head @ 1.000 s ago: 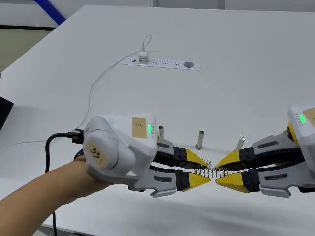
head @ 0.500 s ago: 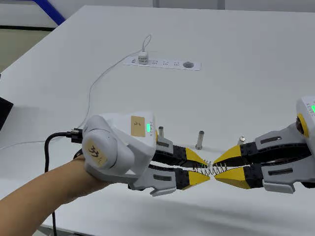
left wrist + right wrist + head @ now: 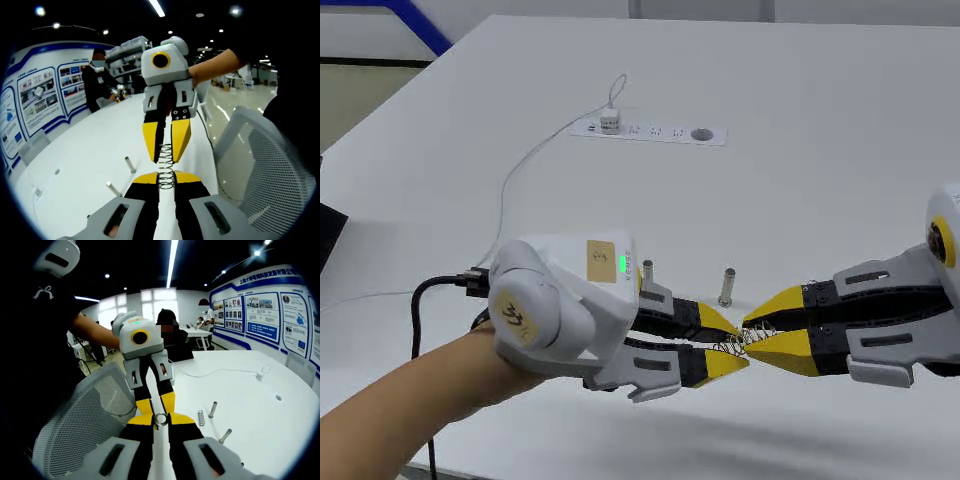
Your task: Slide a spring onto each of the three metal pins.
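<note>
Above the table's (image 3: 800,150) near edge, spring (image 3: 165,159) hangs in air btwn both tools: left gripper (image 3: 169,179) pinched narrow on one end, right gripper (image 3: 160,421) pinched narrow on the other. Long axis runs tip-to-tip, approx level & along that edge, while pins (image 3: 727,285) stand upright just behind, toward far edge. Next move prob needs spring tipped vertical over a pin; both tips abt equally close.

Spring (image 3: 732,346) between left tongs (image 3: 742,346) and right tongs (image 3: 748,337), pins (image 3: 727,286) just behind
</note>
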`<state>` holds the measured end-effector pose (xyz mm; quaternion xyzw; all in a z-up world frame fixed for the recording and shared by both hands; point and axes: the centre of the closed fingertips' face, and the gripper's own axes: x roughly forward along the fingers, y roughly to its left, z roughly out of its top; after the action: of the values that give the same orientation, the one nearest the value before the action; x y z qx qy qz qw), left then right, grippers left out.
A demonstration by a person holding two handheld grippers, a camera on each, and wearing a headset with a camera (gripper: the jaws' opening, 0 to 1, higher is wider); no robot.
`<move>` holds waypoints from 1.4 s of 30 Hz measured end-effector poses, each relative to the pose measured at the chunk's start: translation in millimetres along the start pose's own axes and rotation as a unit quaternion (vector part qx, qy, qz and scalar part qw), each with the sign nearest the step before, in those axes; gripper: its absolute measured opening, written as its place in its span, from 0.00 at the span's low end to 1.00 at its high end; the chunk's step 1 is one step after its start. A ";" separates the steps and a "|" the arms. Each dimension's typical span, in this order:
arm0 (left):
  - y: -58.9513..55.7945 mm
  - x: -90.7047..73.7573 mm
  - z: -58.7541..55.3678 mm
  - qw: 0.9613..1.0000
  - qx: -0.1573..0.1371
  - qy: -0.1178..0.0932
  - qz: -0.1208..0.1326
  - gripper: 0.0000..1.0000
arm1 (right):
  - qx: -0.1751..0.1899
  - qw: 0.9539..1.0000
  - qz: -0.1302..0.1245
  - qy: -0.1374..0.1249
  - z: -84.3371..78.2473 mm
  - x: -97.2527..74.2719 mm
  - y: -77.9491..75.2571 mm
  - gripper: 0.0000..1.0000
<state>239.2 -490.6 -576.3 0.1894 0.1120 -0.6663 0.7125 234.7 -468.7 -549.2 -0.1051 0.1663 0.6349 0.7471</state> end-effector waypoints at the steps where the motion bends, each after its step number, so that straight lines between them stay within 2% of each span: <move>1: 0.0 0.6 0.0 1.000 0.000 0.000 0.000 0.09 | 0.001 1.000 0.000 -0.001 0.8 0.3 -0.1 0.11; 14: 0.7 4.5 0.4 1.000 -0.010 -0.008 0.002 0.10 | 0.004 1.000 -0.007 -0.006 6.6 2.7 -0.4 0.11; 16: 0.3 5.3 -0.7 1.000 -0.024 -0.009 -0.002 0.10 | 0.006 1.000 -0.008 -0.002 5.3 2.7 -0.5 0.11; 18: 1.3 5.1 -0.5 1.000 -0.023 -0.012 0.002 0.10 | 0.004 1.000 -0.010 0.001 4.9 2.5 -1.6 0.11; 21: 3.8 3.8 2.3 0.999 -0.039 -0.023 0.007 0.11 | 0.001 1.000 -0.016 0.001 7.9 -0.4 -3.4 0.11; 23: 5.4 3.2 -0.5 0.999 -0.037 -0.016 0.010 0.13 | 0.002 1.000 -0.022 -0.006 12.2 -3.3 -5.9 0.11; 25: 7.3 1.9 -4.5 0.999 -0.037 -0.008 0.015 0.19 | -0.001 0.999 -0.032 -0.006 15.3 -6.9 -10.7 0.11; 27: 9.5 -1.1 -6.1 0.999 -0.042 -0.008 0.021 0.27 | -0.013 0.999 -0.044 0.008 12.8 -10.6 -17.3 0.11; 33: 20.9 -14.8 -3.0 0.997 -0.059 -0.022 0.050 0.34 | -0.014 0.997 -0.076 0.029 6.7 -25.6 -39.5 0.11; 39: 34.1 -31.3 -5.0 0.994 -0.072 -0.028 0.081 0.41 | -0.014 0.990 -0.124 0.062 -4.9 -45.9 -67.0 0.11; 42: 41.4 -41.8 -6.7 0.991 -0.079 -0.030 0.100 0.44 | 0.003 0.985 -0.158 0.073 -12.1 -57.0 -83.6 0.11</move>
<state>277.3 -448.2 -560.1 0.1231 0.1230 -0.5859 0.7915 307.7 -539.6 -543.1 -0.1739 0.2038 0.4993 0.8240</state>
